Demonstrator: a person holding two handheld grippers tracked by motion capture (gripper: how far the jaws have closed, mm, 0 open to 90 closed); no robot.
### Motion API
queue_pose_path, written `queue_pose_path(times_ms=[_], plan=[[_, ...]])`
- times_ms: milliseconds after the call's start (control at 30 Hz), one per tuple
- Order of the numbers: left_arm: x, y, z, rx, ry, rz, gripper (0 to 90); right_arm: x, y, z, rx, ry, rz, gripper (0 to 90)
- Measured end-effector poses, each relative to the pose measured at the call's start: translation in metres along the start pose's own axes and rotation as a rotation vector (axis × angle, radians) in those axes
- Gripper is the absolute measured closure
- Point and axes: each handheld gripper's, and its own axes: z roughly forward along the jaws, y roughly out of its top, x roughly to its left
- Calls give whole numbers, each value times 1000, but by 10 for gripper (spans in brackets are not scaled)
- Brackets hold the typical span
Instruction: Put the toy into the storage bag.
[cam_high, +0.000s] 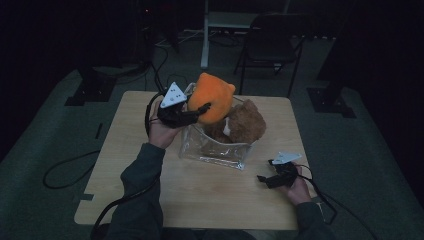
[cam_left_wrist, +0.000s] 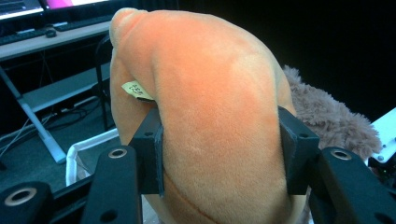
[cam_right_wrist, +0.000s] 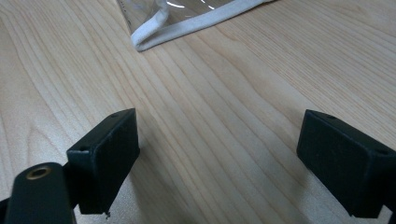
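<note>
Firmly, left hand-held gripper (cam_left_wrist: 219, 154) clamps the orange plush toy (cam_left_wrist: 205, 102) (right hand-held gripper (cam_right_wrist: 219, 163) gapes, empty).

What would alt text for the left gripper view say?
The left gripper clamps an orange plush toy between its two black jaws. A small yellowish tag sticks out at the toy's side, and a brown furry plush sits behind it.

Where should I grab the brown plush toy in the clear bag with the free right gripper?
Probably its upper body, coming from above on the right side: the brown plush toy sticks up out of the clear bag, and the left gripper holds the orange plush toy on its left. The right gripper is open.
</note>
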Motion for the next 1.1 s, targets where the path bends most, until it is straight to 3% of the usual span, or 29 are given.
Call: queue_pose_path(times_ms=[1100], plan=[[2,-20,11,46,-12,-39,466,0,0,0,-1,0,1,123]])
